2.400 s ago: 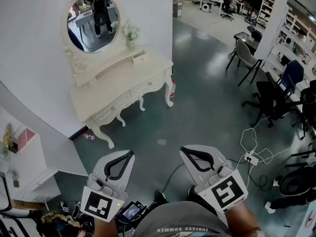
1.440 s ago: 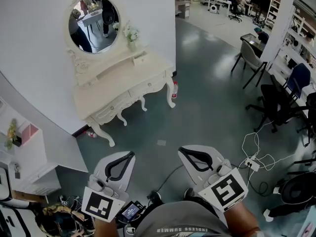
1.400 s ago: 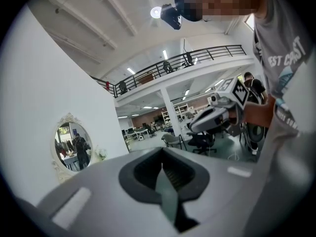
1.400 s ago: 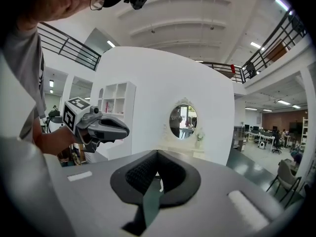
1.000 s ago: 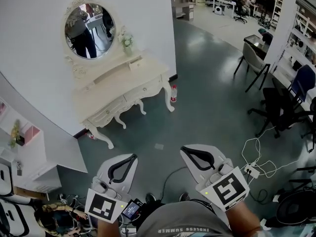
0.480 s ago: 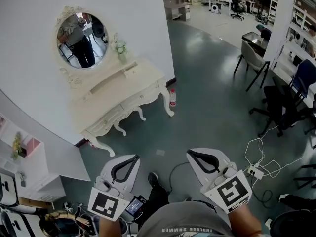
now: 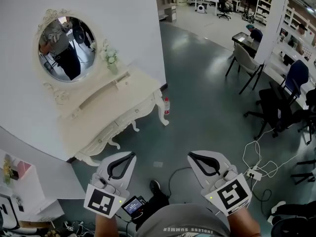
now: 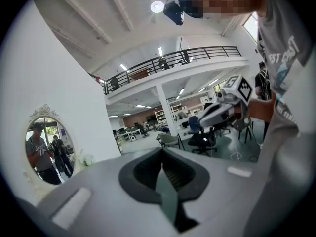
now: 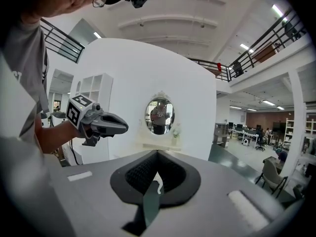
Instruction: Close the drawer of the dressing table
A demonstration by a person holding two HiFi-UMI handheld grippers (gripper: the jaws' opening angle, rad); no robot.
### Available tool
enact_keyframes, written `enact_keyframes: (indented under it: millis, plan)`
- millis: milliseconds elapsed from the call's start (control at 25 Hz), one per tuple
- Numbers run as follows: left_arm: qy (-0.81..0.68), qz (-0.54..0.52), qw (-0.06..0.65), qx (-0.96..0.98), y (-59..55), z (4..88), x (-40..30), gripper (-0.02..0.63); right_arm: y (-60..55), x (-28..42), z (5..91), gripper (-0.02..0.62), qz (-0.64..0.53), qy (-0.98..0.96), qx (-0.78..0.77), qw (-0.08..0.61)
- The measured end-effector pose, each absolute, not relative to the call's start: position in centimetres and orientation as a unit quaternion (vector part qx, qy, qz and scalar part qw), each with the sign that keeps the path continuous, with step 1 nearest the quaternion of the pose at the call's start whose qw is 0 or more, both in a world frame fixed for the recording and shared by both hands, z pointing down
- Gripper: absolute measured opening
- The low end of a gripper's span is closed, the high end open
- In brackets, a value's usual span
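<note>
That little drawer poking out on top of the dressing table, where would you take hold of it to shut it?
The drawer is probably best met on its front panel, from the room side, and pressed toward the wall: it juts out near the mirror, front facing the room.

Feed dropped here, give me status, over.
Left hand-held gripper and right hand-held gripper shut, empty. Dressing table ahead-left, not reached; small top drawer looks open. Only a bottle by its leg.

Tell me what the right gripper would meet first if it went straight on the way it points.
Ahead of the right gripper the way looks free up to the dressing table, just below its mirror; how far off that is stays unclear.
</note>
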State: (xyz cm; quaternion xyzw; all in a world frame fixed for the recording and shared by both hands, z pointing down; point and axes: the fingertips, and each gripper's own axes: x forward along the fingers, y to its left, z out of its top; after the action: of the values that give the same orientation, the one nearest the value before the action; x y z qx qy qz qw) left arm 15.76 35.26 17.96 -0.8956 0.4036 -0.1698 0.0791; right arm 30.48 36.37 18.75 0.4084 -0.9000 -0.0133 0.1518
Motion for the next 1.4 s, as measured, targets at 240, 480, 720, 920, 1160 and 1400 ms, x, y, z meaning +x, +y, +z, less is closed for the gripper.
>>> enact_keyframes:
  millis: [240,480,720,920,1160,1400]
  plan:
    - [0.382,-0.170,0.085,-0.904,27.1,17.6,11.8,0.002,29.2,26.8,19.1,0.000,0.001,-0.889,0.431,0.157]
    - [0.369,-0.167,0.080,-0.911,21.9,17.8,7.8,0.002,24.3,23.4,18.8,0.000,0.006,-0.877,0.451,0.163]
    - [0.363,-0.148,0.074,-0.917,18.8,17.6,3.5,0.002,21.1,19.4,18.4,0.000,0.003,-0.869,0.463,0.174]
    - [0.360,-0.129,0.089,-0.920,17.1,17.0,0.3,0.002,19.2,15.8,17.3,0.000,-0.011,-0.869,0.462,0.179]
    - [0.366,-0.112,0.121,-0.916,16.8,16.0,-2.7,0.002,17.7,11.7,16.6,0.000,-0.024,-0.878,0.441,0.186]
    - [0.412,-0.118,0.143,-0.892,16.3,15.2,-6.7,0.002,14.2,7.7,16.6,0.000,-0.037,-0.904,0.384,0.183]
